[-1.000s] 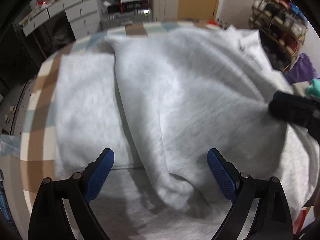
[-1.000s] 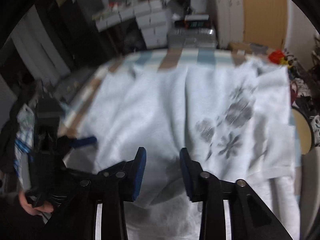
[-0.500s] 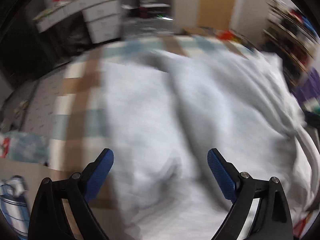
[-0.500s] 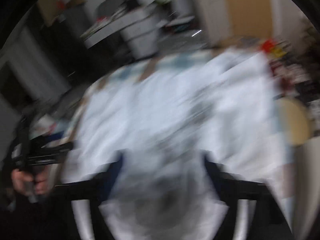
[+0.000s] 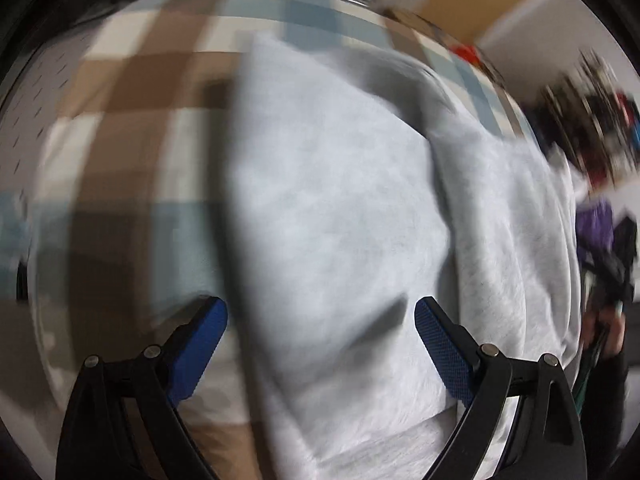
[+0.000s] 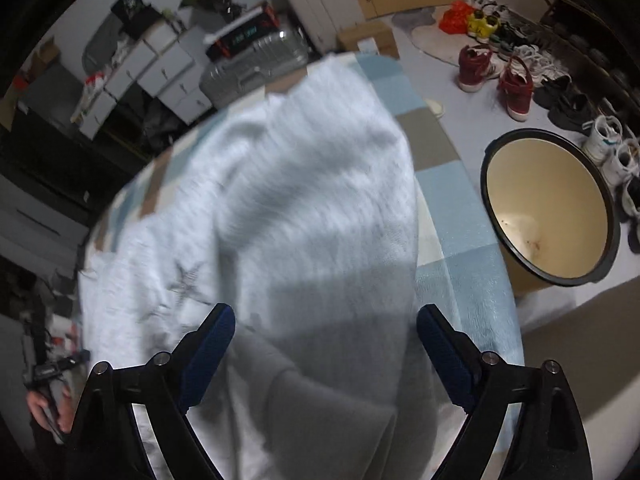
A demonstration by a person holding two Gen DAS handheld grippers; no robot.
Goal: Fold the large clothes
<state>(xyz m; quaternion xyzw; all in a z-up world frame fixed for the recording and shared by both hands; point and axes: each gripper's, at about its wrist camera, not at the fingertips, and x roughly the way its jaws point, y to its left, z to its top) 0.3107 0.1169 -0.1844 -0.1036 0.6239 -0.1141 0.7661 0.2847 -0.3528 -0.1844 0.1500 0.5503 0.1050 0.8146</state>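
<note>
A large light-grey sweatshirt (image 5: 340, 200) lies folded lengthwise on a table covered by a brown, blue and cream checked blanket (image 5: 132, 92). My left gripper (image 5: 320, 320) hovers above the garment's near left part, open, with nothing between its blue pads. In the right wrist view the sweatshirt (image 6: 300, 200) shows faint star prints (image 6: 188, 276). My right gripper (image 6: 326, 328) is open over the garment's near right part and holds no cloth. Each gripper also shows at the edge of the other's view: the right gripper (image 5: 608, 272) and the left gripper (image 6: 44, 368), each in a hand.
A round cream basin with a black rim (image 6: 548, 208) stands on the floor beside the table's right edge. Shoes (image 6: 496, 76) lie farther back on the floor. A suitcase (image 6: 256, 64) and white drawers (image 6: 152, 68) stand beyond the table's far end.
My right gripper has opened and let go of the grey cloth, then swung toward the garment's right side. My left gripper has moved toward the left edge, staying open.
</note>
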